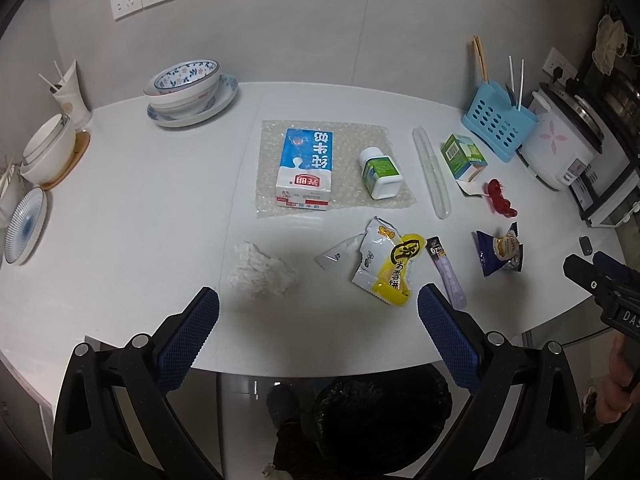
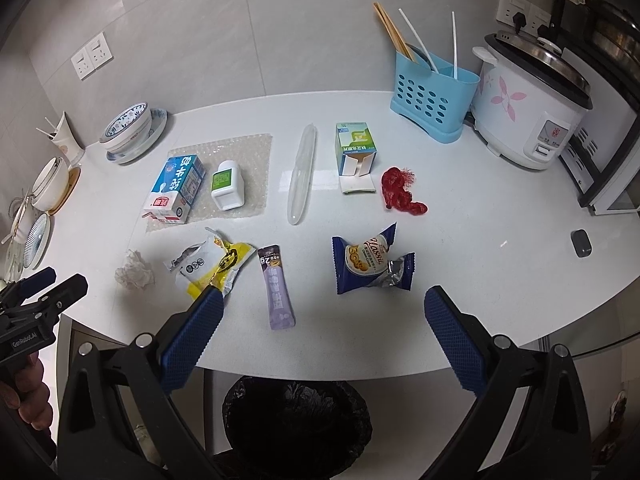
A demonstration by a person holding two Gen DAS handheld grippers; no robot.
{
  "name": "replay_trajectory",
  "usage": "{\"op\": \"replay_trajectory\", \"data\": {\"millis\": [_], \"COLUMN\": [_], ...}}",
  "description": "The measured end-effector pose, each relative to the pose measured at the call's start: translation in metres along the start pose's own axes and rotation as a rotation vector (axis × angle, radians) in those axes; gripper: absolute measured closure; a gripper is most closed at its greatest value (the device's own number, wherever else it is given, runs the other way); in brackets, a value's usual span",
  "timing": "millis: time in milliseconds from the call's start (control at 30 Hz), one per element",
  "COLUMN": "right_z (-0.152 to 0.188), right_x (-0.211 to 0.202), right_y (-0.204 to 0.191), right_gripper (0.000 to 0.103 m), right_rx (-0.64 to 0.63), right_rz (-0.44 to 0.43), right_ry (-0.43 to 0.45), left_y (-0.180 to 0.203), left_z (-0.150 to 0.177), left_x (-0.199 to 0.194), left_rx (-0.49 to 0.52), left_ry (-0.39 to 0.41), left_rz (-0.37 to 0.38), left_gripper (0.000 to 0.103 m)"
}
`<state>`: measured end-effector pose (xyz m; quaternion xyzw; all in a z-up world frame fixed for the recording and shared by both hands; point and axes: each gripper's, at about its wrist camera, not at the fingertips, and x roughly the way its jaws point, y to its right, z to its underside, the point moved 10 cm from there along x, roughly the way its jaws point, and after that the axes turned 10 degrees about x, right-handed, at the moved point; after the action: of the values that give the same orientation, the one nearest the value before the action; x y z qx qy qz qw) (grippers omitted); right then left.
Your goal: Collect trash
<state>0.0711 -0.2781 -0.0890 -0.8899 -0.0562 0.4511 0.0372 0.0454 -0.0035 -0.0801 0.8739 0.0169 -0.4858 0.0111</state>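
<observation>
Nothing collected yet: tissue [image 1: 262, 272], wrappers [image 2: 370, 264], carton [image 1: 306, 170] on tabletop [image 1: 160, 200]. Left gripper [image 1: 318, 300], right gripper [image 2: 324, 308] jaws apart, empty. Bin [image 2: 296, 420] near.

The black-lined bin [image 2: 298, 424] is partly hidden under the table edge [image 2: 360, 372]. The rack [image 2: 612, 160] is cut off at the right edge. Print on the purple sachet [image 2: 276, 288] cannot be read.
</observation>
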Motion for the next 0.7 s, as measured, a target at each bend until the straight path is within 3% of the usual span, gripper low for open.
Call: {"op": "replay_trajectory", "data": {"millis": [700], "right_z": [0.004], "right_x": [-0.005], "right_y": [-0.016], "right_gripper": [0.007], "right_rx": [-0.020], "right_rz": [-0.032], "right_ry": [0.001], "left_y": [-0.007], "left_z": [0.006], "left_x": [-0.001], "left_rx": [-0.008], "left_ry": [-0.007], "left_rz": [0.001], "left_gripper": [0.006]}}
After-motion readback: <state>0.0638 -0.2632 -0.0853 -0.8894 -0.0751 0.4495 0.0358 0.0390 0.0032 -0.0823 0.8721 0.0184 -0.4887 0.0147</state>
